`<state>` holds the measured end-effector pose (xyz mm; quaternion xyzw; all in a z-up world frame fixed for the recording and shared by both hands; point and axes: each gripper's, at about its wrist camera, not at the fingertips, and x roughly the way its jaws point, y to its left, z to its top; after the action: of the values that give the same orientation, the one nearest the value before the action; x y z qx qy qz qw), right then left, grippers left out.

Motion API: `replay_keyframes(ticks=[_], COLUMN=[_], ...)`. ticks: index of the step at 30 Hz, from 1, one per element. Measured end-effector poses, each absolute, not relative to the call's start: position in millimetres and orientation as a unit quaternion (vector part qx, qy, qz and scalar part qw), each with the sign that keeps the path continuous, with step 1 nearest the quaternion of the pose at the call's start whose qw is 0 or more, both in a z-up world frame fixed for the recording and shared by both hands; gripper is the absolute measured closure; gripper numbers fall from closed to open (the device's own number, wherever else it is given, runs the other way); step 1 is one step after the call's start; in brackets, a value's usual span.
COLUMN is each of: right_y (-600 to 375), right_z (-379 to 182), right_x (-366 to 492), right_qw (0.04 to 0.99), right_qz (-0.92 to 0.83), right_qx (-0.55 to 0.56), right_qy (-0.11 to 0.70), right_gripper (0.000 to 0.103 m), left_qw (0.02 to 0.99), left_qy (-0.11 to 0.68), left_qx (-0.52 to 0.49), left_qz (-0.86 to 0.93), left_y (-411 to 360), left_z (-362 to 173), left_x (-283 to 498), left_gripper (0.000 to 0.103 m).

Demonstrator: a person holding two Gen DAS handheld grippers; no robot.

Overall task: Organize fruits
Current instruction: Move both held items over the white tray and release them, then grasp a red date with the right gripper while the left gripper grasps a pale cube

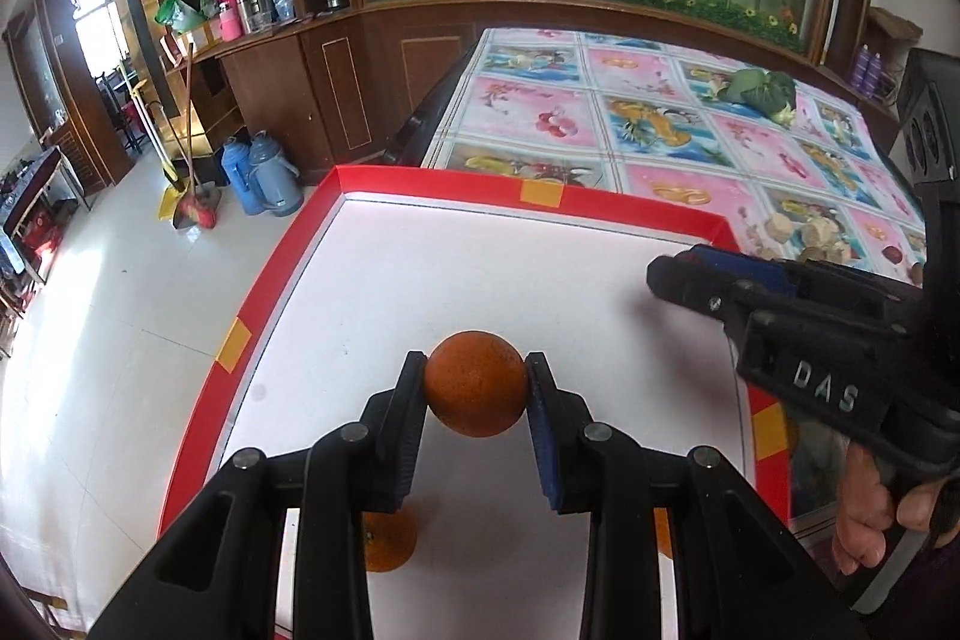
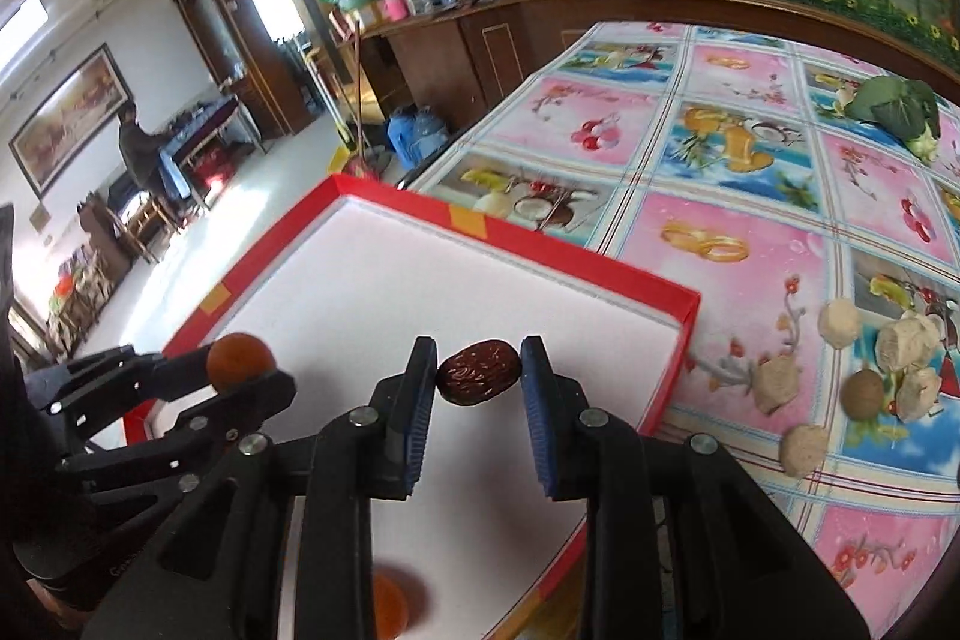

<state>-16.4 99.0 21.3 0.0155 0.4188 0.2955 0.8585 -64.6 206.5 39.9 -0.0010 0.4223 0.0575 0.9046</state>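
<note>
The left tongs (image 1: pixel 477 388) are clamped on an orange (image 1: pixel 476 383) — both pads press its sides — and hold it above the white floor of the red-rimmed tray (image 1: pixel 432 187). The right tongs (image 2: pixel 478 377) hold a wrinkled dark date (image 2: pixel 478 379) over the same tray; its left end touches the left pad, while a slim gap shows at the right pad. Another orange (image 1: pixel 390 541) lies in the tray below.

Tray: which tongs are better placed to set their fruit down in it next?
Probably the left tongs: they grip an orange over the middle of the tray. The right tongs, holding a date, hang nearer the tray's right rim.
</note>
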Motion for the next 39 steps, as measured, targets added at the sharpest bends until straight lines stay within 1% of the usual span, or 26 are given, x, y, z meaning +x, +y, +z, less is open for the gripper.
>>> replay_keyframes(ticks=[9, 14, 16, 17, 18, 19, 20, 23, 26, 29, 32, 36, 39], right_y=[92.9, 93.9, 92.8, 91.3, 87.9, 83.9, 79.9, 63.9, 46.1, 16.1, -24.4, -84.6, -123.2], right_z=[2.1, 1.9, 2.8, 3.9, 5.8, 8.3, 11.5, 26.1, 37.9, 48.2, 52.8, 51.8, 45.5], right_x=[-10.3, -12.7, -11.8, -11.3, -10.4, -10.0, -9.8, -8.6, -4.6, 2.1, 14.2, 27.7, 30.7], right_qw=[0.844, 0.845, 0.841, 0.84, 0.841, 0.843, 0.846, 0.859, 0.867, 0.875, 0.879, 0.874, 0.871], right_qz=[0.285, 0.285, 0.288, 0.288, 0.287, 0.286, 0.285, 0.276, 0.268, 0.247, 0.219, 0.186, 0.166], right_qx=[-0.005, -0.015, -0.015, -0.013, -0.008, 0.0, 0.006, 0.023, 0.038, 0.058, 0.086, 0.132, 0.141], right_qy=[0.454, 0.453, 0.457, 0.459, 0.459, 0.456, 0.451, 0.429, 0.419, 0.413, 0.416, 0.428, 0.441], right_gripper=[0.072, 0.072, 0.071, 0.071, 0.067, 0.063, 0.062, 0.057, 0.056, 0.056, 0.056, 0.056, 0.056], left_qw=[0.89, 0.888, 0.887, 0.886, 0.886, 0.887, 0.887, 0.887, 0.889, 0.892, 0.895, 0.896, 0.893], left_qy=[0.449, 0.451, 0.452, 0.452, 0.452, 0.451, 0.448, 0.447, 0.446, 0.443, 0.44, 0.44, 0.444], left_qx=[0.004, 0.004, 0.005, 0.005, 0.003, 0.002, 0.002, 0.002, 0.006, 0.02, 0.038, 0.06, 0.071], left_qz=[0.076, 0.091, 0.095, 0.098, 0.102, 0.105, 0.109, 0.112, 0.104, 0.088, 0.062, 0.027, 0.01], left_y=[216.0, 218.5, 218.4, 218.8, 219.1, 219.7, 219.4, 215.6, 203.6, 183.3, 157.6, 123.1, 102.9], left_z=[20.2, 20.8, 21.2, 21.6, 22.8, 23.8, 25.6, 30.1, 36.1, 43.6, 50.2, 53.9, 52.9], left_x=[-56.0, -57.0, -57.3, -57.7, -59.3, -59.1, -60.6, -60.2, -57.4, -53.3, -46.5, -30.6, -20.3], left_gripper=[0.071, 0.07, 0.067, 0.062, 0.055, 0.052, 0.05, 0.05, 0.049, 0.045, 0.045, 0.045, 0.045])
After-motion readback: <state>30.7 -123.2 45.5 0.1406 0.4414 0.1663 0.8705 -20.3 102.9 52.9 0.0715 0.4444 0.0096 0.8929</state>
